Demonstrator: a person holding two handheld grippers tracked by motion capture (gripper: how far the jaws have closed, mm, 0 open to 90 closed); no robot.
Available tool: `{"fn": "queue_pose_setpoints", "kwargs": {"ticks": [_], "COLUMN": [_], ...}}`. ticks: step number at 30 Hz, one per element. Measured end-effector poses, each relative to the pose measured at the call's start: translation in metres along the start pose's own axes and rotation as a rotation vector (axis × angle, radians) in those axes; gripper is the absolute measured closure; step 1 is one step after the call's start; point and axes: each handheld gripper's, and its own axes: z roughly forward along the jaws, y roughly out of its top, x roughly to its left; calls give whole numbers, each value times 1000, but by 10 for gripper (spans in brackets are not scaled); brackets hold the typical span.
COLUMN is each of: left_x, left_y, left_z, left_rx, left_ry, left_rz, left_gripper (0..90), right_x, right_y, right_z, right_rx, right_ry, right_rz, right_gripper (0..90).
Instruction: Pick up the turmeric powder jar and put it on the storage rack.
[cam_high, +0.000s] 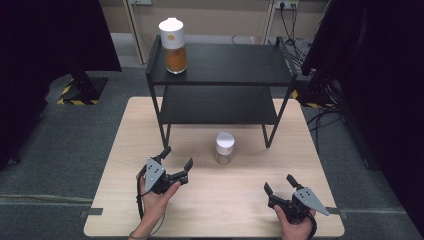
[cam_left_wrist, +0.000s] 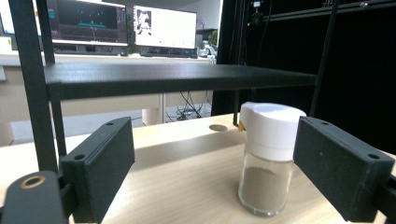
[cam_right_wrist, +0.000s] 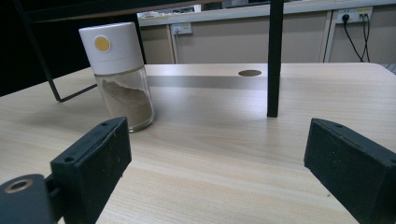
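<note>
One glass jar (cam_high: 224, 148): white cap, brownish-grey powder, upright on table (cam_high: 210, 210).

A pale wooden table (cam_high: 210, 210) stands on a grey carpeted floor (cam_high: 65, 145). On the table's far half sits a black two-tier shelf rack (cam_high: 220, 75). Left of the table, yellow-and-black hazard tape (cam_high: 70, 95) marks the foot of a dark stand. Behind the table a beige wall (cam_high: 220, 20) carries power sockets (cam_high: 286, 5) with cables hanging down (more lie coiled on the floor to the right). Two lit monitors (cam_left_wrist: 121, 25) rest on a desk beyond.
</note>
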Motion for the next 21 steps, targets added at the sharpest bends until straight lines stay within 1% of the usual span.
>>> {"fn": "queue_pose_setpoints", "kwargs": {"ticks": [5,10,12,16,21], "left_x": [1,3,4,6,7], "left_y": [-9,-19,-23,-29,-32], "left_z": [-4,-6,-6,-6,-6], "left_rx": [7,37,45,59,66], "left_ry": [-2,0,-2,3,13], "left_rz": [-23,-30,-44,-48,-49], "left_gripper": [122,121,118,118,117], "right_x": [0,0,0,-1,0], "right_y": [0,0,0,0,0], "right_z": [0,0,0,0,0], "right_rx": [1,1,1,1,0], "right_ry": [1,2,3,4,4], "right_rz": [-2,-3,-4,-1,-5], "right_gripper": [76,76,76,76,76]}}
